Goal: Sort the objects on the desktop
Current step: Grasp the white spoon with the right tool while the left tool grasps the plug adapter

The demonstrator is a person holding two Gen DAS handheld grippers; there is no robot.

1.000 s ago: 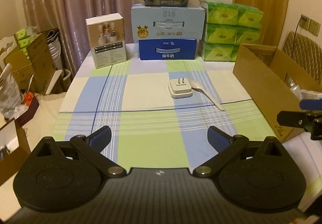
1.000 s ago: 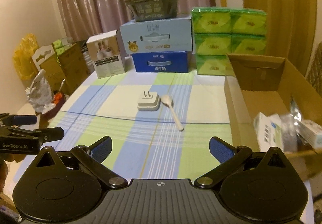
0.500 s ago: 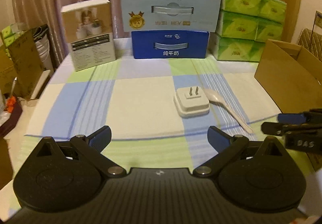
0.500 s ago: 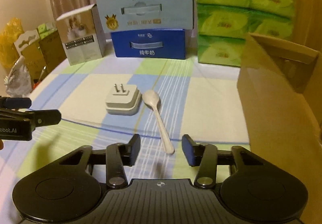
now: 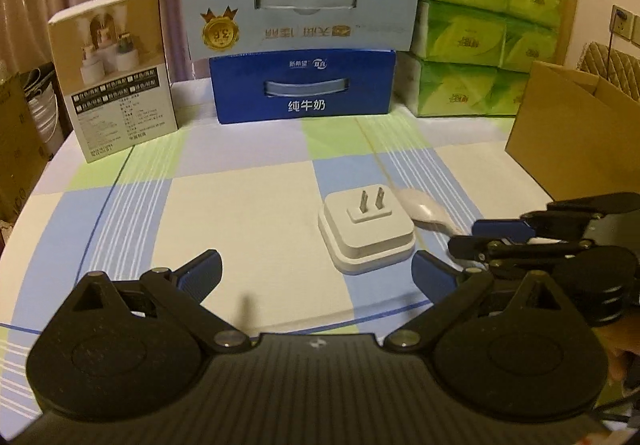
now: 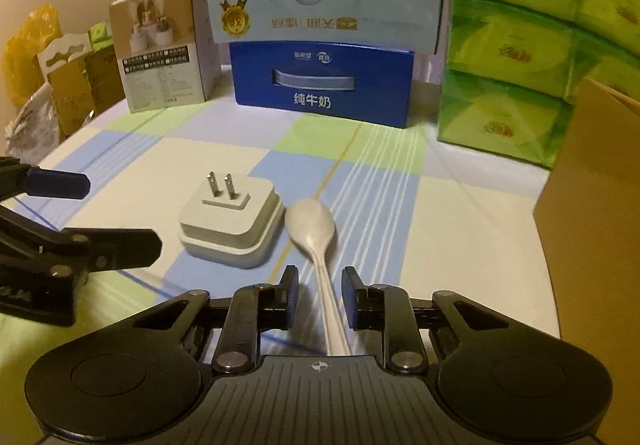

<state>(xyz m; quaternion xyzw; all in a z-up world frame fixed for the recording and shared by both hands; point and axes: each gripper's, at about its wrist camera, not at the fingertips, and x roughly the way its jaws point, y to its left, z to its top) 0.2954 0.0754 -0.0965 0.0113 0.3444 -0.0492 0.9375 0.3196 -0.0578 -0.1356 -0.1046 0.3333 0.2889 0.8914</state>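
Note:
A white plug adapter [image 5: 366,235] [image 6: 230,221] lies prongs up on the checked tablecloth. A white plastic spoon [image 6: 314,233] [image 5: 424,209] lies just to its right, handle toward me. My left gripper [image 5: 316,271] is open and empty, just short of the adapter; it also shows in the right wrist view [image 6: 100,217]. My right gripper [image 6: 318,295] is partly closed, with its jaws either side of the spoon handle and gaps on both sides; it also shows in the left wrist view [image 5: 476,235].
An open cardboard box [image 5: 568,141] [image 6: 592,181] stands at the right. At the back stand a white product box [image 5: 116,73], two stacked milk cartons [image 5: 304,89] and green tissue packs [image 5: 476,57]. Bags and boxes [image 6: 60,77] sit off the table's left edge.
Both grippers have moved forward toward the adapter and spoon. The right gripper narrowed from wide open and now straddles the spoon handle. The left stays open.

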